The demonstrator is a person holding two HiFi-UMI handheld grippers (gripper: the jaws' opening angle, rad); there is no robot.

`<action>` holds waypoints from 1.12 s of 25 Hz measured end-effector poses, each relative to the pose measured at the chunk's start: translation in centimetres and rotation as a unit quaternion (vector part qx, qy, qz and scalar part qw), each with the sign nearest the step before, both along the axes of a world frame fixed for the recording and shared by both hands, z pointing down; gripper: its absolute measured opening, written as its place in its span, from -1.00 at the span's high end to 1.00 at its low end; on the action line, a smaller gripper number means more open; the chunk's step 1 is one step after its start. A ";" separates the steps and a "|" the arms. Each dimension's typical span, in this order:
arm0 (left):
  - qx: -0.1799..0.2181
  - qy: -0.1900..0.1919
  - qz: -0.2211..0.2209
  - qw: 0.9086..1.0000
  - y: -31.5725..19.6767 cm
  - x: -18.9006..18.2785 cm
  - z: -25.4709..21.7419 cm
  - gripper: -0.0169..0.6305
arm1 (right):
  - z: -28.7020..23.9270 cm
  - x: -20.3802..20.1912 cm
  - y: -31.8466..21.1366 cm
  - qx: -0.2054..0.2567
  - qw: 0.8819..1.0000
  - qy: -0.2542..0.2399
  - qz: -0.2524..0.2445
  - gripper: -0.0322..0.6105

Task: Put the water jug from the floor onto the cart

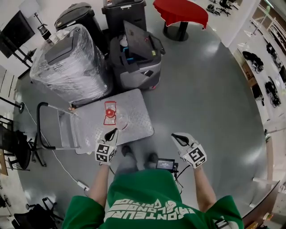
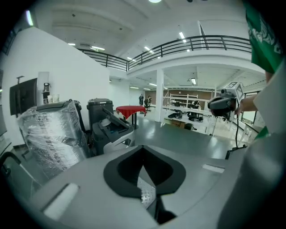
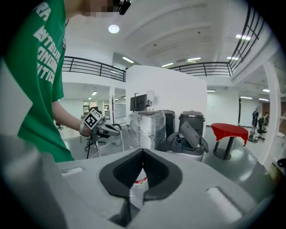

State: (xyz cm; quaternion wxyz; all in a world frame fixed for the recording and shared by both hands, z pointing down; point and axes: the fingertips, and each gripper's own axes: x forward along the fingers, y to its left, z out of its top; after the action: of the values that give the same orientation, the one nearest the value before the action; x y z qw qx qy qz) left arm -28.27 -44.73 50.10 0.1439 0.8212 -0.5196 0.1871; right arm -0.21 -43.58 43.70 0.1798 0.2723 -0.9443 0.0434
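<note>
The clear water jug (image 1: 117, 118) with a red cap and handle stands upright on the grey metal cart (image 1: 138, 112) in the head view. My left gripper (image 1: 114, 131) hovers just in front of the jug, apart from it, jaws shut and empty. My right gripper (image 1: 175, 136) hangs over the floor to the cart's right, also shut with nothing in it. In the right gripper view, a strip of the jug (image 3: 139, 181) shows below the closed jaws, and the left gripper (image 3: 111, 129) is at the left. The left gripper view shows the right gripper (image 2: 215, 106).
The cart's tube handle (image 1: 41, 127) stands at its left end. Behind the cart are a plastic-wrapped bin (image 1: 67, 62), black bins (image 1: 78, 15) and a grey open-lidded machine (image 1: 134, 60). A red-draped round table (image 1: 181, 11) is farther back. A black box (image 1: 165, 164) lies by the person's feet.
</note>
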 end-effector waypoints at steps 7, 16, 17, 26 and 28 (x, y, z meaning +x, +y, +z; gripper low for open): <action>0.007 0.010 -0.005 1.000 5.7 0.5 -3.3 0.91 | 0.6 -2.1 1.8 -0.003 0.997 -0.026 -0.074 0.92; 0.043 0.037 -0.003 0.998 11.7 -0.9 -6.5 0.91 | 0.2 -3.9 7.5 0.007 0.993 -0.032 -0.113 0.92; 0.051 0.043 0.001 0.998 12.7 -1.0 -7.0 0.91 | -0.1 -4.2 8.5 0.009 0.993 -0.032 -0.114 0.92; 0.120 0.101 0.074 0.985 26.2 2.3 -9.5 0.91 | -1.5 -6.5 21.6 0.031 0.990 -0.016 -0.137 0.92; 0.131 0.101 0.088 0.982 29.4 3.1 -9.4 0.91 | -1.4 -6.6 25.1 0.030 0.990 -0.008 -0.139 0.92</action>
State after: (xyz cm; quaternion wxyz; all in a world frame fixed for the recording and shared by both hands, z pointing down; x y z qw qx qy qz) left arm -25.13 -15.29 40.70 0.0701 0.8901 -0.4480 0.0458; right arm -6.86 -18.49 42.33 0.1678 0.1435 -0.9753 -0.0084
